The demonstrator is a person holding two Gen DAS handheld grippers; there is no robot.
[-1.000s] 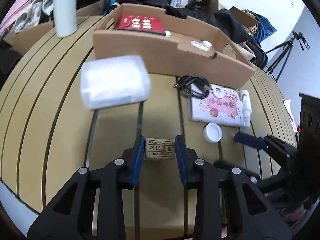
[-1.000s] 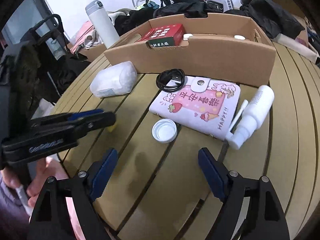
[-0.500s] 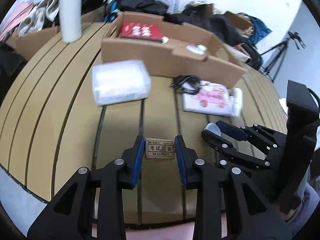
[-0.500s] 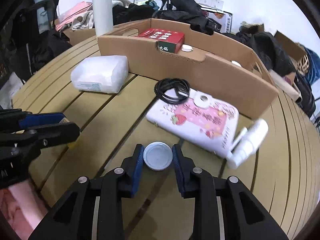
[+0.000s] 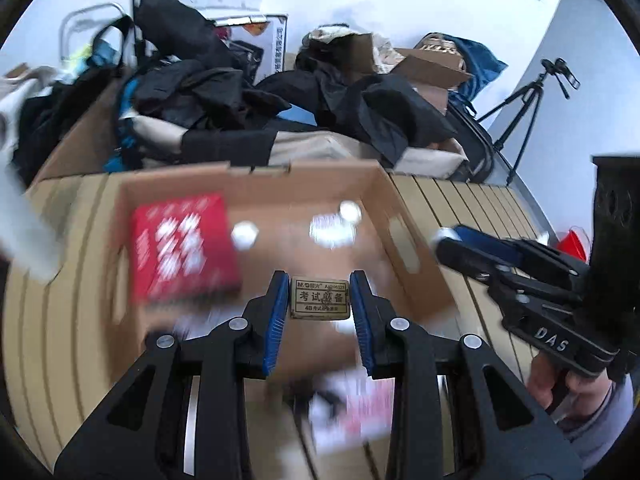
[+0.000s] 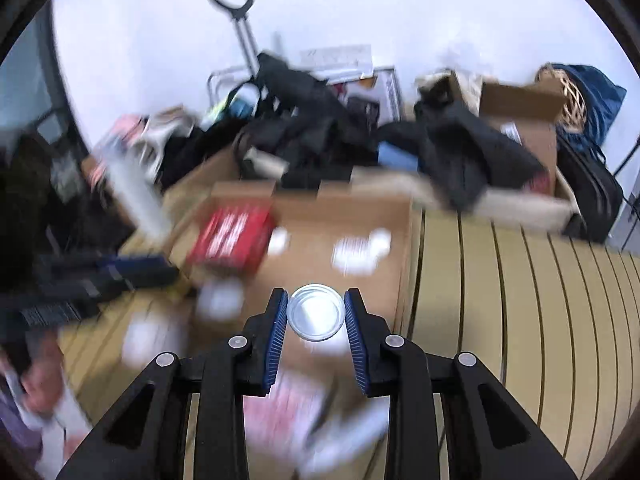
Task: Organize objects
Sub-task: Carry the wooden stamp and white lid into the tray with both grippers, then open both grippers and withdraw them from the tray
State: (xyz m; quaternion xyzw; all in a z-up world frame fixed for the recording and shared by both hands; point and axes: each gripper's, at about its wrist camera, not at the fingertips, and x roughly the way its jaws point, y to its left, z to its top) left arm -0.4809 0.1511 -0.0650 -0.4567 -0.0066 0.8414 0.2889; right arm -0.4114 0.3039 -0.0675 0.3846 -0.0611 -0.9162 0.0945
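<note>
My left gripper [image 5: 319, 300] is shut on a small tan eraser box [image 5: 319, 297] with black print and holds it over the open cardboard box [image 5: 404, 216]. My right gripper [image 6: 316, 312] is shut on a white round lid [image 6: 316, 311], held above the same cardboard box [image 6: 402, 240]. The box holds a red packet [image 5: 182, 246] and a few small white items [image 5: 334, 230]. The right gripper also shows at the right of the left wrist view [image 5: 448, 240], with the lid at its tip. Both views are motion-blurred.
The slatted wooden table [image 6: 520, 300] extends right of the box. A pink notebook [image 5: 360, 412] lies blurred below my left gripper. Dark bags and clothes [image 5: 224, 92] pile up behind the table. A tripod [image 5: 532, 100] stands at the far right.
Both grippers have lifted off the table and moved forward over the cardboard box, the left with the eraser box, the right with the white lid it closed on.
</note>
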